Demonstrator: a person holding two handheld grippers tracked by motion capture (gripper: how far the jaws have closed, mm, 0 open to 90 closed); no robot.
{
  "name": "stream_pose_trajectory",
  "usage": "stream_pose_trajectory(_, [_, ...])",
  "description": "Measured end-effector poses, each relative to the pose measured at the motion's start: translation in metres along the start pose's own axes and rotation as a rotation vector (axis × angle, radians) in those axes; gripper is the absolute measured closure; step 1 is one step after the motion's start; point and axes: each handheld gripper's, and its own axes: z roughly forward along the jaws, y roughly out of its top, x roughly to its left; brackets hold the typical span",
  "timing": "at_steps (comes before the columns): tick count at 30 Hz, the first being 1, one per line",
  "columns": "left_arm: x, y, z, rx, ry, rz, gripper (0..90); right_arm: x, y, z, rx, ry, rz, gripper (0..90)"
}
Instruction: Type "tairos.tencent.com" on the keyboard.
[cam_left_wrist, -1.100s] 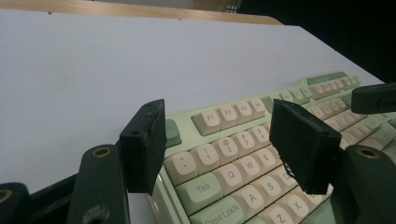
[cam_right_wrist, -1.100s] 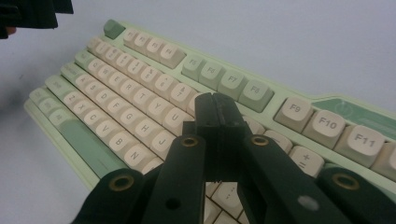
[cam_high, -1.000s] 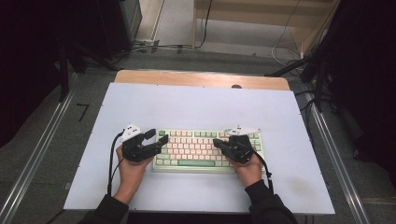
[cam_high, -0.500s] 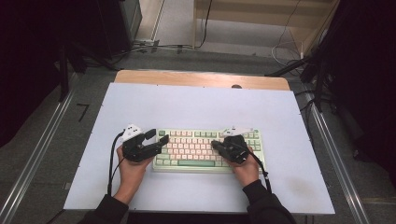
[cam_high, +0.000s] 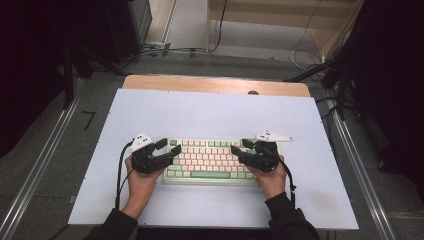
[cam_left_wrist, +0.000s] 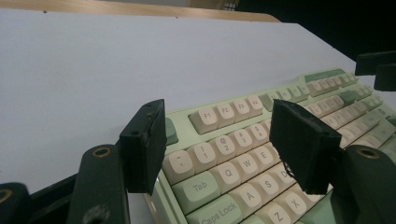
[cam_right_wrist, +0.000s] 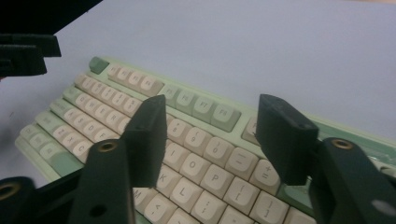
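A green keyboard (cam_high: 210, 160) with cream keys lies near the front of the white table top (cam_high: 215, 112). My left gripper (cam_high: 167, 149) hovers at the keyboard's left end, open, with nothing between its pads. In the left gripper view its jaws (cam_left_wrist: 219, 135) stand apart above the number and Tab keys of the keyboard (cam_left_wrist: 322, 93). My right gripper (cam_high: 240, 148) is over the right part, open; its jaws have just been opening and hold nothing. The right gripper view has its jaws (cam_right_wrist: 212, 135) spread above the O and P keys of the keyboard (cam_right_wrist: 93, 116).
A strip of bare wood (cam_high: 215, 82) runs along the table's far edge. Metal rails (cam_high: 45, 165) flank the table on both sides. Cables (cam_high: 165, 50) lie on the floor beyond, and dark stands rise at the far right.
The right gripper's jaws, shut over the keyboard's right part before, now stand apart, and that hand has lifted slightly. The left gripper has not moved.
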Motion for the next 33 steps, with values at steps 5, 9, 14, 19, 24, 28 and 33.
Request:
stream_pose_trajectory(5, [-0.0003, 0.0001, -0.0004, -0.002, -0.001, 0.0, 37.2, -0.0031, 0.0006, -0.0021, -0.003, -0.004, 0.02, 36.3])
stream_pose_trajectory(9, [-0.0008, -0.0006, 0.0008, 0.007, -0.003, 0.007, 37.2, -0.0019, 0.0003, -0.0021, 0.005, -0.003, 0.017, 35.7])
stream_pose_trajectory(14, [-0.0015, -0.0005, 0.0002, 0.005, -0.002, 0.006, 37.2, -0.0018, 0.0001, -0.0015, 0.008, -0.004, 0.015, 35.6])
stream_pose_trajectory(19, [-0.0024, -0.0009, 0.0006, 0.006, -0.007, 0.009, 37.2, -0.0013, 0.0005, -0.0022, 0.003, -0.007, 0.013, 35.7])
stream_pose_trajectory(24, [-0.004, -0.0017, 0.0022, 0.012, -0.014, 0.015, 37.8, -0.0011, 0.0002, -0.003, 0.005, -0.005, 0.014, 35.7])
stream_pose_trajectory(28, [-0.0049, -0.0019, 0.0029, 0.017, -0.015, 0.02, 38.0, -0.0015, 0.0002, -0.0026, 0.008, -0.007, 0.015, 35.7])
stream_pose_trajectory(33, [-0.0061, -0.0014, 0.0044, 0.016, -0.017, 0.02, 38.2, -0.0007, -0.0003, -0.0037, 0.008, -0.009, 0.007, 35.7])
